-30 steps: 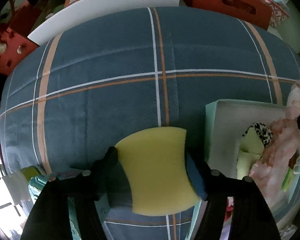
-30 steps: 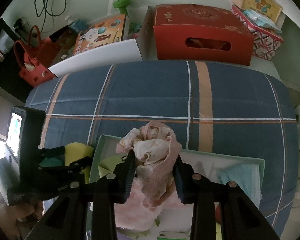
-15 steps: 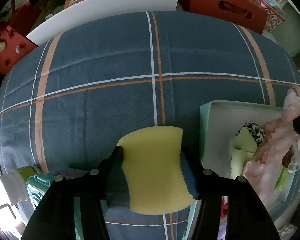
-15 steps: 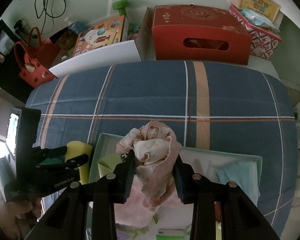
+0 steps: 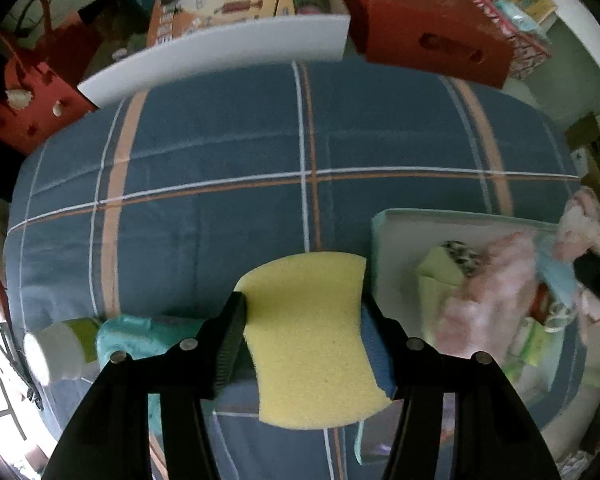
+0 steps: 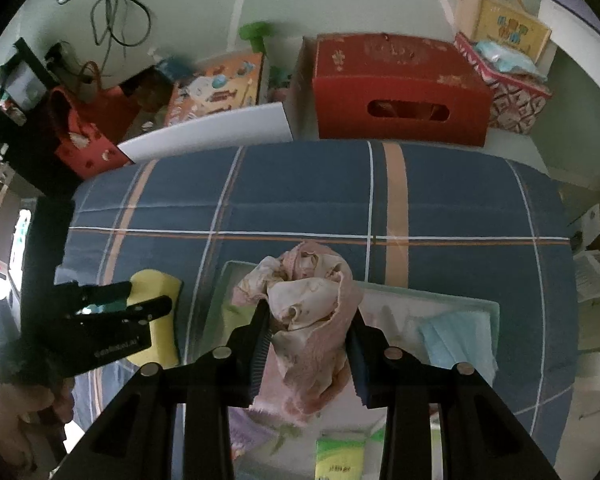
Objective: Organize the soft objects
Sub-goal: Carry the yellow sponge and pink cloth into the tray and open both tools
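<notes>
Above blue plaid cloth (image 5: pixel 220 152): left gripper (image 5: pixel 304 320) pinching yellow foam sponge (image 5: pixel 312 340), right gripper (image 6: pixel 306 328) clamping crumpled pink fabric (image 6: pixel 308 304) over pale green tray (image 6: pixel 440 300). Mid-carry step; next, probably sort each into its place.

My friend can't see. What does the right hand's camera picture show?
The right gripper pinches a crumpled pink cloth above a pale green tray on a blue plaid blanket. On the left, the left gripper holds a yellow sponge.
</notes>
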A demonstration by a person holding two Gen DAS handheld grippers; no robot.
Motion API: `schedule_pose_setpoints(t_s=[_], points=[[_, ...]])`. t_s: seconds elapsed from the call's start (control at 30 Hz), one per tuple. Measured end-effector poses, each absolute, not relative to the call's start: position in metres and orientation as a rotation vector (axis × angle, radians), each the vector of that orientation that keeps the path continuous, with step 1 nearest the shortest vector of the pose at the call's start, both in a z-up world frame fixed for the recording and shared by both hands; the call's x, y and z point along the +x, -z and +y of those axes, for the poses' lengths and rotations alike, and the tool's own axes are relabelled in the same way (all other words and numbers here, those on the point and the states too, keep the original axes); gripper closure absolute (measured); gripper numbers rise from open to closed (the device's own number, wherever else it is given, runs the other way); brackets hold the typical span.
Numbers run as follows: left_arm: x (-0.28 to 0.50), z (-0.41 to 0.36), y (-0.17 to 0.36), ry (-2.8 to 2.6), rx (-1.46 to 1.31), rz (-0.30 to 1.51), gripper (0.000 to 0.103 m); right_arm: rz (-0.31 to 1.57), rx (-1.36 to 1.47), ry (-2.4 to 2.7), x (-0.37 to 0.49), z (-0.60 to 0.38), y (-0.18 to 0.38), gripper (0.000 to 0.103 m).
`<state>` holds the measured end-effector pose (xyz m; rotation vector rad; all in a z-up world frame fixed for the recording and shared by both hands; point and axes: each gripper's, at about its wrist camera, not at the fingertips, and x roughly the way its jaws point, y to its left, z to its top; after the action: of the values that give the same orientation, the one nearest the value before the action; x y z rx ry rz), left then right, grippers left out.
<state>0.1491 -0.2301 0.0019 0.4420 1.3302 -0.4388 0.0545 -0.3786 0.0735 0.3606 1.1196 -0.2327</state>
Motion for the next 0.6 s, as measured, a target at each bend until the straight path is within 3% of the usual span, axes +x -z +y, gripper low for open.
schedule_pose_setpoints(t_s=[0.6], points=[[0.062,-0.274,-0.04,0.58,0.486,1.26,0.045,1.123,0.253,0.232,-0.022,-0.36,-0.093,0.065]])
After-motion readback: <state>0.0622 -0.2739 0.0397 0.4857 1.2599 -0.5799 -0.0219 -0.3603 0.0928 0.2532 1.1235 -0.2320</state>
